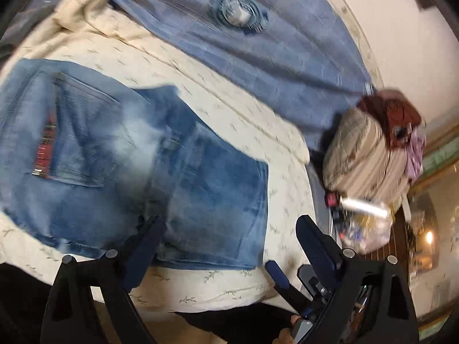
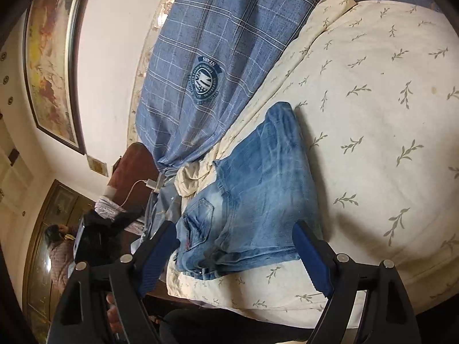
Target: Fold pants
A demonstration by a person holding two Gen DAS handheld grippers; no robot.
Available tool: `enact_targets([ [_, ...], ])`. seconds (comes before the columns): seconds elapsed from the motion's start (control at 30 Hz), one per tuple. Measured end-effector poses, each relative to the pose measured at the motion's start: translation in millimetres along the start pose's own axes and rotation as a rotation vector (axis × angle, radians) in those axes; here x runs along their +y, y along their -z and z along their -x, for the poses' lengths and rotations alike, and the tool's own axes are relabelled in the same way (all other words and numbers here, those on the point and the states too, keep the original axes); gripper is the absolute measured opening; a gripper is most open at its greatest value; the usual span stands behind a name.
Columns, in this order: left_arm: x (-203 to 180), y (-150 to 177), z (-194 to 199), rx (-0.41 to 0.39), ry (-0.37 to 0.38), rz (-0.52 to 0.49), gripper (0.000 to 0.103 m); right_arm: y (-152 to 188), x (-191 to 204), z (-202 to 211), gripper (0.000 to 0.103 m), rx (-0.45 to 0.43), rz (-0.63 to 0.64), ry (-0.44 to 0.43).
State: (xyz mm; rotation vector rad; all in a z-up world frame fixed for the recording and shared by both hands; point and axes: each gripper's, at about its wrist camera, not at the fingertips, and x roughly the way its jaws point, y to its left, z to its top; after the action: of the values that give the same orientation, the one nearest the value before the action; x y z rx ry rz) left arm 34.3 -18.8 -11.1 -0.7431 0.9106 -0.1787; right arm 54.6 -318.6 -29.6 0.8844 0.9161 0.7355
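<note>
Faded blue jeans (image 1: pixel 129 157) lie folded in a compact stack on a cream leaf-print bedspread (image 1: pixel 215 91). A back pocket with a red label faces up at the left. My left gripper (image 1: pixel 229 229) is open and empty, held just above the near edge of the stack. In the right wrist view the same jeans (image 2: pixel 258 200) lie lengthwise. My right gripper (image 2: pixel 235 238) is open and empty, with its fingers either side of the near end of the jeans.
A blue checked duvet (image 2: pixel 229 43) with a round badge lies along the far side against the wall. A striped pillow (image 1: pixel 367 160) and a clear bag (image 1: pixel 370 229) sit beyond the bed's end. A framed map (image 2: pixel 51 66) hangs on the wall.
</note>
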Motion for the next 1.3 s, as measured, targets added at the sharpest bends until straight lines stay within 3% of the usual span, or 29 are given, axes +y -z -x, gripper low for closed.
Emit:
enact_targets([
  [0.13,26,7,-43,0.111,0.007,0.118,0.093,3,-1,-7,0.085,0.028,-0.008,-0.007],
  [0.23,46,11,-53,0.128,-0.028,0.171,0.092,3,-2,-3,0.085,0.015,-0.009,-0.006],
  [0.4,46,10,-48,0.106,-0.03,0.162,0.092,2,-14,-1,0.085,0.013,-0.064,-0.02],
  [0.43,44,10,-51,0.106,-0.046,0.153,0.085,2,-15,-2,0.085,0.012,-0.067,-0.021],
  [0.47,42,9,-54,0.115,-0.073,0.141,0.07,2,-15,-2,0.085,0.011,-0.065,-0.02],
  [0.53,45,8,-60,0.145,-0.105,0.151,0.055,2,-13,-2,0.085,0.013,-0.055,-0.016],
  [0.6,51,4,-62,0.165,-0.116,0.191,0.047,2,-12,-2,0.085,0.01,-0.047,-0.011],
  [0.77,61,1,-61,0.184,-0.189,0.208,0.012,3,-14,-1,0.085,0.006,-0.055,-0.008],
  [0.9,56,2,-56,0.152,-0.215,0.151,0.008,4,-13,-2,0.085,0.003,-0.047,-0.002],
  [1.03,7,12,-13,-0.053,-0.281,-0.086,0.008,5,-15,2,0.085,-0.02,-0.055,0.012],
  [1.1,-1,23,4,-0.115,-0.315,-0.138,0.008,4,-17,5,0.085,-0.036,-0.062,0.022],
  [1.27,55,36,-33,0.033,-0.338,0.015,0.008,5,-17,6,0.085,-0.051,-0.058,0.04],
  [1.3,59,36,-34,0.025,-0.325,0.02,0.008,6,-14,6,0.085,-0.054,-0.043,0.05],
])
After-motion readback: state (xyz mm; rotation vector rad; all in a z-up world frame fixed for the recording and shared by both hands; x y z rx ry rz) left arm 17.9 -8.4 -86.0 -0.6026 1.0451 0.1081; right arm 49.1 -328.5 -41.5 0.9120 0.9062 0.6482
